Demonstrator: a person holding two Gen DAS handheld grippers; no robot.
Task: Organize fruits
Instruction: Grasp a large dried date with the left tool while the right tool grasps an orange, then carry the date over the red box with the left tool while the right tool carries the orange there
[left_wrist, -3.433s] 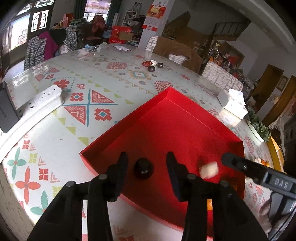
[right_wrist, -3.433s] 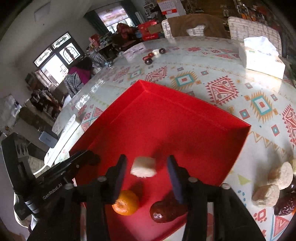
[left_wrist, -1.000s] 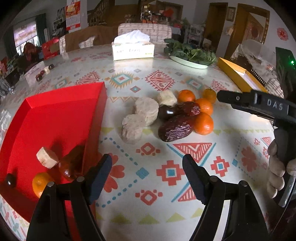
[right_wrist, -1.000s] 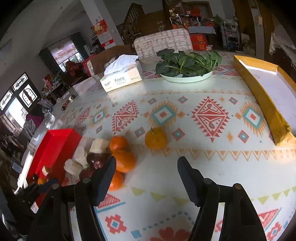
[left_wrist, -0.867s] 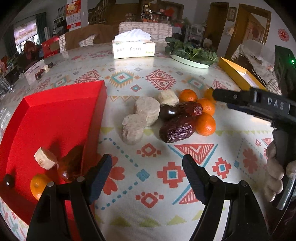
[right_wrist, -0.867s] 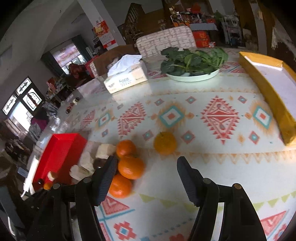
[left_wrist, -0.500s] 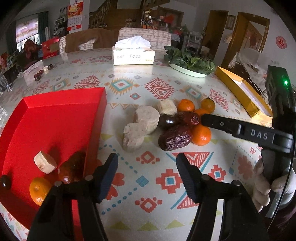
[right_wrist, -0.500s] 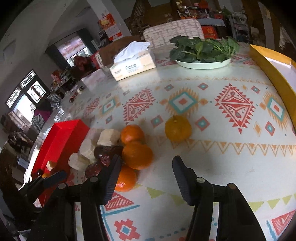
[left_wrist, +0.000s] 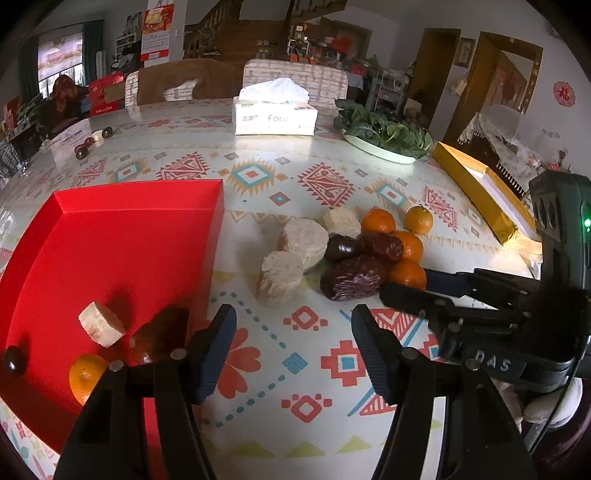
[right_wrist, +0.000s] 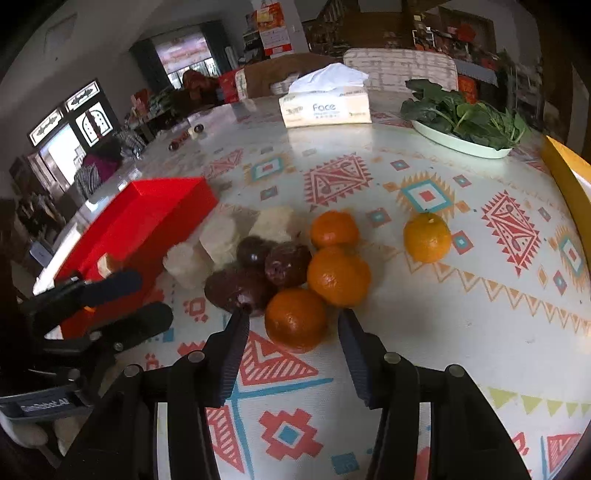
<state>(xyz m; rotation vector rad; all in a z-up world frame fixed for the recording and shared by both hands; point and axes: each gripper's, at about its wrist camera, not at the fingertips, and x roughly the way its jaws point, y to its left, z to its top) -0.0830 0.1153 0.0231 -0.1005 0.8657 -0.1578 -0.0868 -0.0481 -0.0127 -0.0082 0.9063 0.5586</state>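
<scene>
- Your right tool (right_wrist: 291, 325) is brought to the nearest orange (right_wrist: 295, 319) of the heap; its jaws have just been closing and now flank the fruit, yet the pads do not visibly press on it, so read the tool as spread, not pinching.
- Your left tool (left_wrist: 293, 338) hangs over bare patterned surface (left_wrist: 332, 424), just beside the red tray (left_wrist: 110, 236); its jaws stand apart, and nothing lies between them.
- The heap lies on the surface between the tray and the lone orange (right_wrist: 427, 238): two more oranges (right_wrist: 338, 275), dark dates (right_wrist: 240, 286) and pale rounds (left_wrist: 304, 240), most of them touching one another.
- The tray already holds a pale piece (left_wrist: 100, 324), a date (left_wrist: 159, 334), an orange (left_wrist: 86, 376) and a small dark fruit (left_wrist: 13, 360), all gathered toward its near corner.
- Step in hand, as judged: the pick of the next orange; the sorting is only partly done, since most fruit is outside the tray.
- The next move calls for you to finish the closure squarely on the orange; the left jaw tip lies against the neighbouring date, so lift straight up to avoid dragging it or rolling the heap.
</scene>
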